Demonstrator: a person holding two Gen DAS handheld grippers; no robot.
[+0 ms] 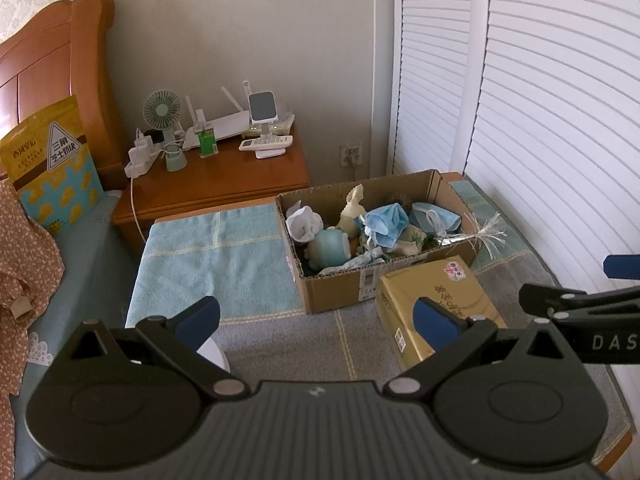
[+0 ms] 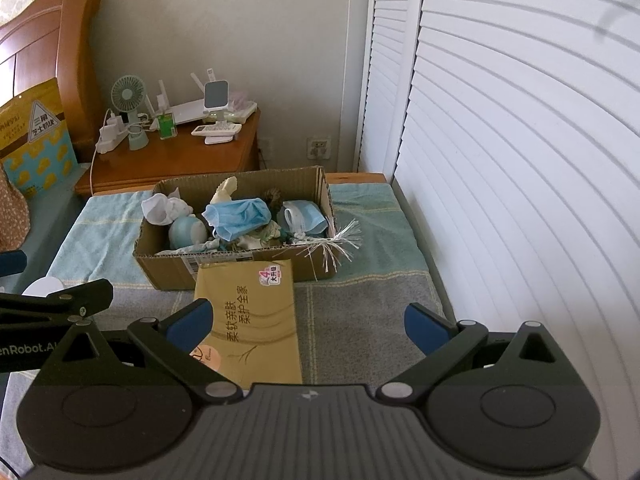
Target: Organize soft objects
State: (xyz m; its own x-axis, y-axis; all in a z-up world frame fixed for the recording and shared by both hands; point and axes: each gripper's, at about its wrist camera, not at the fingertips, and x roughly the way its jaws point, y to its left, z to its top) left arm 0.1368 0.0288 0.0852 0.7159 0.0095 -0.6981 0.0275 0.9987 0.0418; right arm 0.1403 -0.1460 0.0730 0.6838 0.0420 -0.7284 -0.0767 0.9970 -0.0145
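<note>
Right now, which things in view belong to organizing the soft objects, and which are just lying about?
Belonging to the job:
cardboard box
blue face masks in it
white sock in it
gold tissue pack in front of the box
left gripper and right gripper, both open and empty

Just lying about:
nightstand with small fan, router, remote
yellow snack bag

1. The left gripper point(image 1: 316, 318) is level, with its jaws spread wide and nothing between the blue pads point(image 1: 198, 320).
2. The right gripper point(image 2: 307, 322) is level too, its jaws equally wide and empty, blue pads point(image 2: 424, 328) facing inward.
3. The two sit side by side: in the left wrist view the right gripper's finger juts in just right of the left claw, and in the right wrist view the left gripper's finger shows just left of the right claw.
</note>
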